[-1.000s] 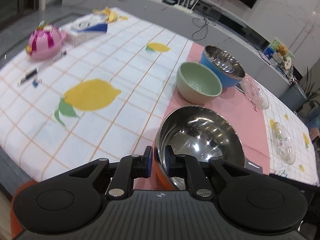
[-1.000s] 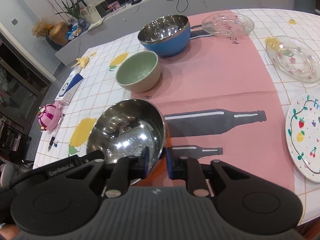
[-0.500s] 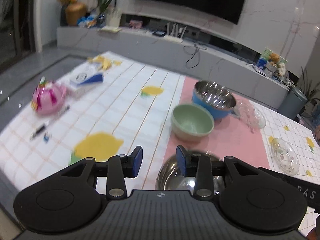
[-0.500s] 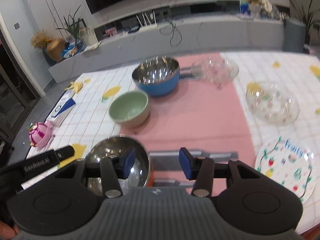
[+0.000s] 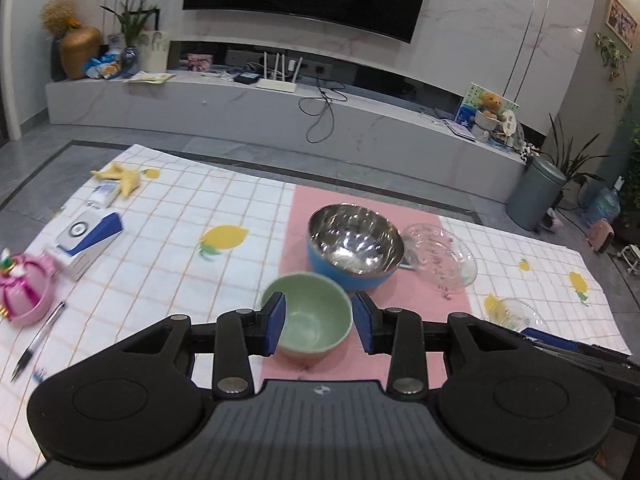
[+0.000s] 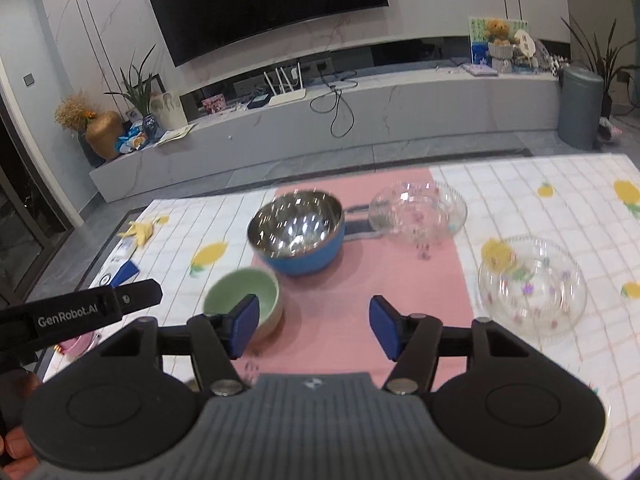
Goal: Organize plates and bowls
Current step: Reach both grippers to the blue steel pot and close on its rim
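Note:
A green bowl point(image 5: 310, 322) stands on the pink runner point(image 5: 400, 308), and it shows between the fingers of my left gripper point(image 5: 319, 322), which hangs open above and short of it, touching nothing. Behind it sits a blue bowl with a steel inside point(image 5: 354, 246), with a clear glass plate point(image 5: 440, 258) to its right. In the right wrist view my right gripper point(image 6: 314, 326) has its jaws opening over bare runner, nothing between them. The green bowl point(image 6: 242, 296) lies by its left finger, the blue bowl point(image 6: 296, 236) beyond. Two glass dishes point(image 6: 418, 212) point(image 6: 532, 286) stand to the right.
On the lemon-print cloth at the left lie a pink toy point(image 5: 24, 296), a pen point(image 5: 38, 340), a blue and white box point(image 5: 86, 240) and a banana peel point(image 5: 120, 176). The left gripper's arm point(image 6: 80, 312) crosses the right wrist view at the left. The table's far edge faces a TV bench.
Both grippers let go of the steel bowl's rim, opened and rose. That bowl has dropped out of both views, and the green and blue bowls now sit lower and nearer the fingers.

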A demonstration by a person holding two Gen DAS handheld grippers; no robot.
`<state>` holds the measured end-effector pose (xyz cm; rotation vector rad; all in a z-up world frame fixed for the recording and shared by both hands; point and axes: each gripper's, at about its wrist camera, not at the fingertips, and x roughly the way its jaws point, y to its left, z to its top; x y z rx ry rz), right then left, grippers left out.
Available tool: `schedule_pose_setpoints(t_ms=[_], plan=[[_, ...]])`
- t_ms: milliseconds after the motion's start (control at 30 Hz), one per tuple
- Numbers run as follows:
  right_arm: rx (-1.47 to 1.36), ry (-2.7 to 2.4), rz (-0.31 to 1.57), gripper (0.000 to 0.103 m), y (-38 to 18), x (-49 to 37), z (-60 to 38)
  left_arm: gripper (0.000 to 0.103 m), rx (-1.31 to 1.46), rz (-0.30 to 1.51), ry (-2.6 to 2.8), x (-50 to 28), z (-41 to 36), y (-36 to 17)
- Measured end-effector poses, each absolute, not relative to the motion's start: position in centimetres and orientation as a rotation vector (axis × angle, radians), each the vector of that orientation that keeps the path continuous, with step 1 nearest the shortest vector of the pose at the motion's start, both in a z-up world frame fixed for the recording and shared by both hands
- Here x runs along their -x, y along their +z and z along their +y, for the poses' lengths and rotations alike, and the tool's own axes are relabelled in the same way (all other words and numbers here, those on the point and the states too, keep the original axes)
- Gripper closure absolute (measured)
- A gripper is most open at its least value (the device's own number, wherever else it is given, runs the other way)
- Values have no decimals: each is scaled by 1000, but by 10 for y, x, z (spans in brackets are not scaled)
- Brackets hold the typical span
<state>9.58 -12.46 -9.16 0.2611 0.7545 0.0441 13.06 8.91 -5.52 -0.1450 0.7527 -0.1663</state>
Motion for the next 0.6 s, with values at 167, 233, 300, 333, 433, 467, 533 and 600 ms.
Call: schedule_pose_setpoints(t_ms=[167,233,300,333,433,467,533,600], plan=[[-265,31,764,41,-95,-132,-132,60,138,769,-170,-168,85,-60],[-273,19,782,42,-100,-149,-136,60,142,783,-177,-184,83,-64],[-286,15,805,43,-107,-168,-139,60,173,801,-193,-198,84,-69],[-294,13,813,44,-110,-175,-139,60,192,811,-194,-207,85,-73],[-331,8,856,53,-124,-201,-142,60,232,854,-193,-231,90,-86],[-346,8,874,54,-128,-209,-142,60,242,865,-187,-237,92,-90],[-368,2,910,57,-139,-225,-141,60,246,887,-180,-251,92,-99],[-381,-3,943,61,-150,-240,-139,60,251,913,-183,-264,91,-108]])
